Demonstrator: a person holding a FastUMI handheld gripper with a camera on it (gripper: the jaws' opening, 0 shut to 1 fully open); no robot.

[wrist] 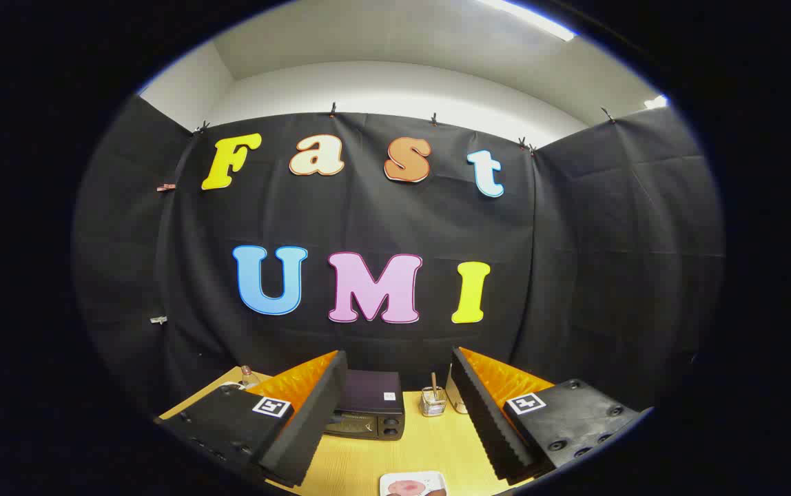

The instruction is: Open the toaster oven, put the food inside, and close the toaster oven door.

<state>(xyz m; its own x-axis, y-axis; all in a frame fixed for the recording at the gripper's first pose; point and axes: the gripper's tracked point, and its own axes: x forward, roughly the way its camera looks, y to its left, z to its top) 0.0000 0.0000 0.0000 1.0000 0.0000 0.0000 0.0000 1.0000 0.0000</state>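
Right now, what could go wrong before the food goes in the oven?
The oven looks shut, so food can't go in until the door is opened. The open fingers are still well back. A small wire holder stands close beside the oven and might get knocked. The plate of food lies near the table's edge.

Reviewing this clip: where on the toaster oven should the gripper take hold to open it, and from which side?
The gripper is open, holding nothing. The toaster oven sits on the table beyond the fingers, front facing them, door apparently closed. Grip along the door's top edge, coming straight from the front. A handle is too small to make out, so treat that as a likely spot.
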